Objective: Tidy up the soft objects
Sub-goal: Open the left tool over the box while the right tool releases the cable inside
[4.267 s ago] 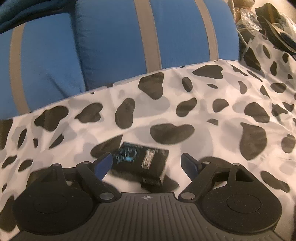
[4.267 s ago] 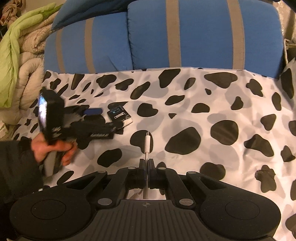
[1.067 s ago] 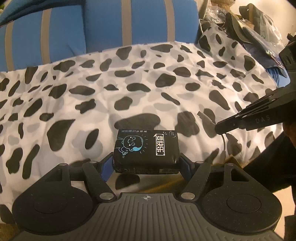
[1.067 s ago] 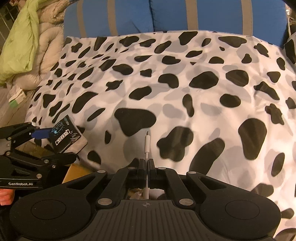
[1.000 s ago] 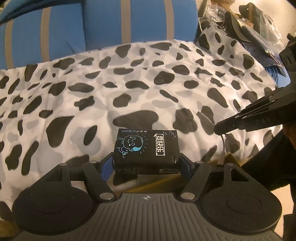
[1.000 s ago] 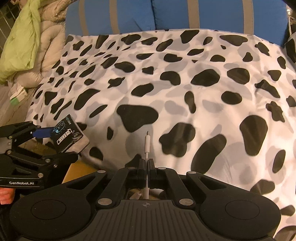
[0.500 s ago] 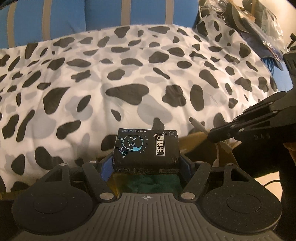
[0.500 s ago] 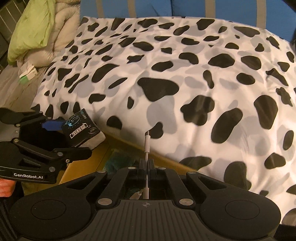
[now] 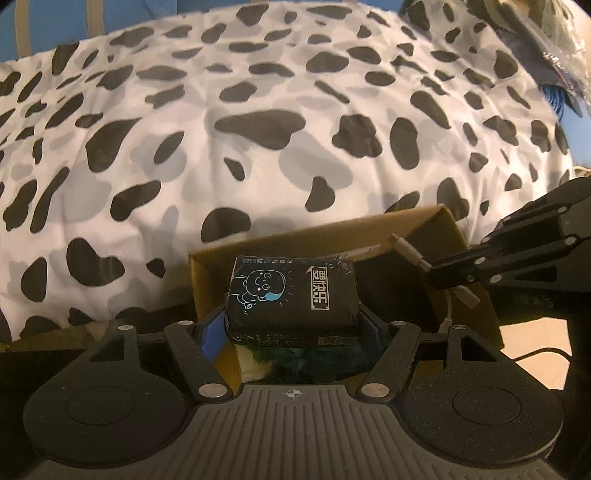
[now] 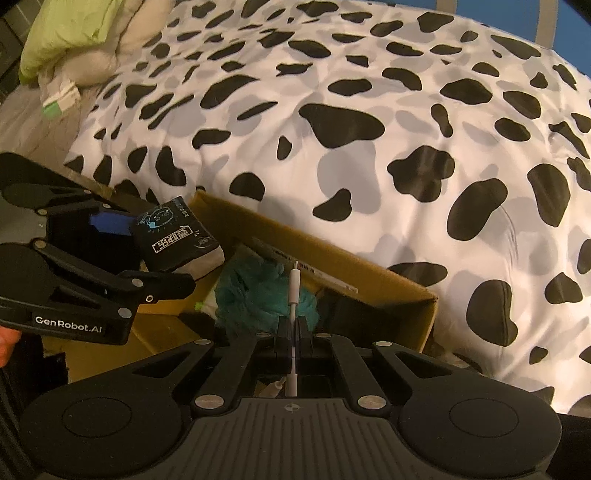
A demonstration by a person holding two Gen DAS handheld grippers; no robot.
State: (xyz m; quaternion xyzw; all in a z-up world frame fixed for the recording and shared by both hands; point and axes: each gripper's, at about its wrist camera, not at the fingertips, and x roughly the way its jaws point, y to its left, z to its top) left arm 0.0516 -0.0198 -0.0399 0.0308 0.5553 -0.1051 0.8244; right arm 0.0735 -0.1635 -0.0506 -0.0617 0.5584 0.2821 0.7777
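My left gripper (image 9: pixel 291 325) is shut on a black tissue pack (image 9: pixel 291 301) printed with a blue cartoon face, holding it by its short ends above an open cardboard box (image 9: pixel 436 236). The right wrist view shows the same tissue pack (image 10: pixel 177 240) over the left corner of the box (image 10: pixel 424 314). My right gripper (image 10: pixel 293 332) is shut on a thin white cable (image 10: pixel 294 288), whose plug sticks out past the fingertips over the box. In the left wrist view the cable (image 9: pixel 410 253) juts from the right gripper at the right. Teal fabric (image 10: pixel 258 291) lies inside the box.
The box stands against the edge of a bed with a black-and-white cow-print cover (image 10: pixel 369 122). Green and beige bedding (image 10: pixel 74 33) is piled at the bed's far left. Bags and clutter (image 9: pixel 546 33) lie past the bed's far right corner.
Both grippers have drawn back from over the bed towards its near edge and tilted down. The cardboard box with teal fabric has come into view beneath them. Both grips are unchanged.
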